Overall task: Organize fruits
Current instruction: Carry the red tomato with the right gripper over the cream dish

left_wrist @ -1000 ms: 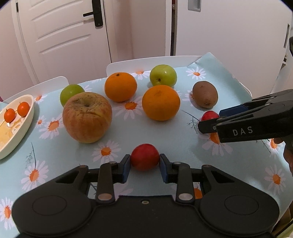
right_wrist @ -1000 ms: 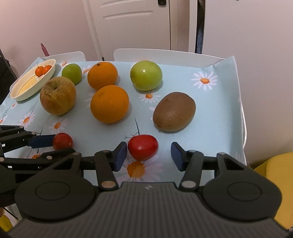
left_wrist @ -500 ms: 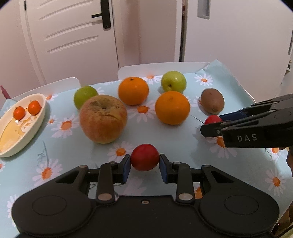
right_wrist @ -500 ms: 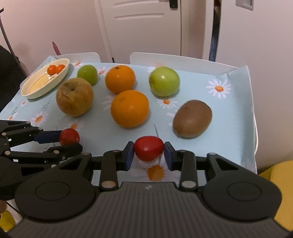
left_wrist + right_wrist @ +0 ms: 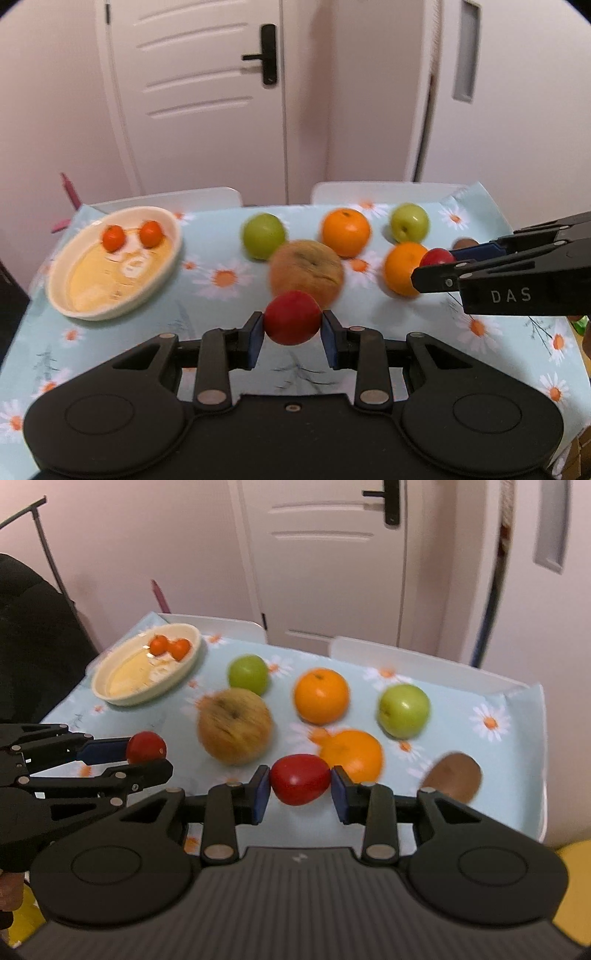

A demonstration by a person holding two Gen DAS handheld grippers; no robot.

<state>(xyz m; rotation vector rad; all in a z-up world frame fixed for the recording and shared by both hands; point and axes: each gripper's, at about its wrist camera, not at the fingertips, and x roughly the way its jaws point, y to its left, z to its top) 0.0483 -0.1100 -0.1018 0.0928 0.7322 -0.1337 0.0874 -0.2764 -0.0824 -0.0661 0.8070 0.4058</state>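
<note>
Each hand-held gripper is clenched on a small red fruit, likely a tomato or plum, and both are held clear above the counter [image 5: 229, 306] with its daisy-print cloth. The left hand-held gripper [image 5: 291, 334] pinches a round red fruit [image 5: 292, 316] across its widest part, blue pads on opposite sides. The right hand-held gripper [image 5: 300, 795] does the same to a slightly pointed red fruit [image 5: 300, 779].

These look light, smooth-skinned and rather soft, so I would guess they bruise or split if squeezed harder, and could slip from the pads if tilted sharply. The grip across the middle seems the sensible one.

The cream oval dish [image 5: 168, 258] at the far left already holds two small orange fruits [image 5: 112, 237], so it is probably where these go. Left loose on the cloth are a big russet apple [image 5: 306, 267], two oranges [image 5: 345, 232], two green apples [image 5: 263, 235] and a kiwi [image 5: 452, 777]: heavier, firmer, and wider than the small ones.
</note>
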